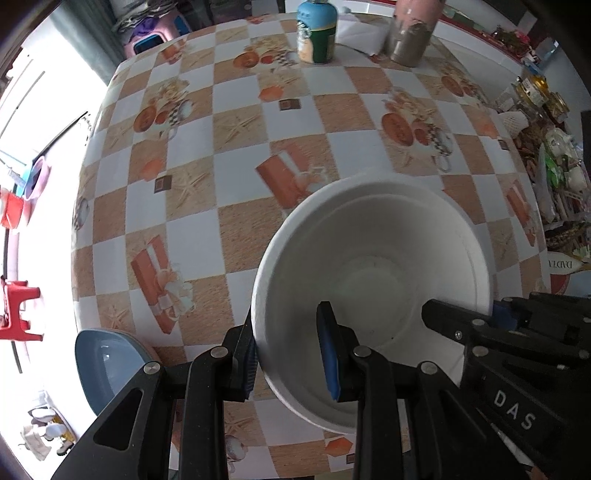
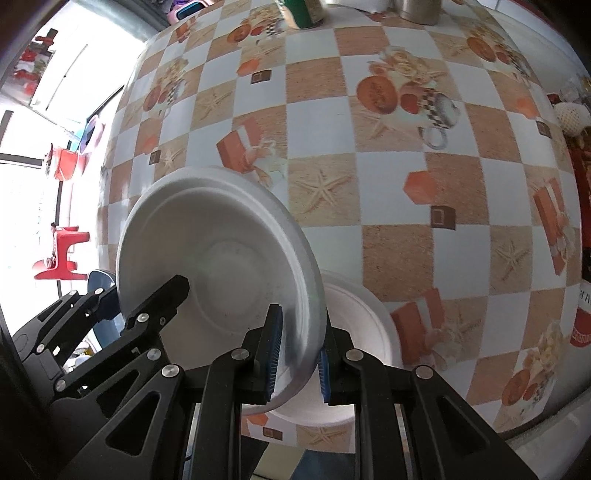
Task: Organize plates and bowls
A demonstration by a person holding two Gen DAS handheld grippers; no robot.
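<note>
- The table (image 1: 236,122) under my grippers is the biggest thing, covered in a checked cloth with orange gift boxes and starfish; ahead of both grippers it lies bare over most of its width, which gives me broad open room forward.
- Its left edge curves down past my left gripper (image 1: 290,363), with bright floor and a red stool (image 1: 18,310) beyond it; the far edge carries a green-labelled bottle (image 1: 317,31) and a grey-pink tumbler (image 1: 413,31) with a white folded paper (image 1: 360,35) between them, all well ahead of me.
- To the right of my left gripper the table edge is crowded with packets and jars (image 1: 543,122), so that side is tight.
- The large white bowl (image 1: 373,295) hangs between my two grippers, lifted off the cloth and tilted, open side towards the cameras. In the left wrist view its rim sits between the left fingers, one blue pad (image 1: 332,365) inside the bowl, the other outside against the wall: a narrow clamp on the rim.
- My right gripper (image 2: 297,360) pinches the opposite rim of the same bowl the same way, jaws nearly together on the thin wall.
- A second white bowl (image 2: 358,317) rests on the cloth just behind and right of the right gripper's fingers, partly hidden by the held bowl.
- A blue bowl (image 1: 107,365) sits at the near left table edge, just left of my left gripper, overhanging the rim.
</note>
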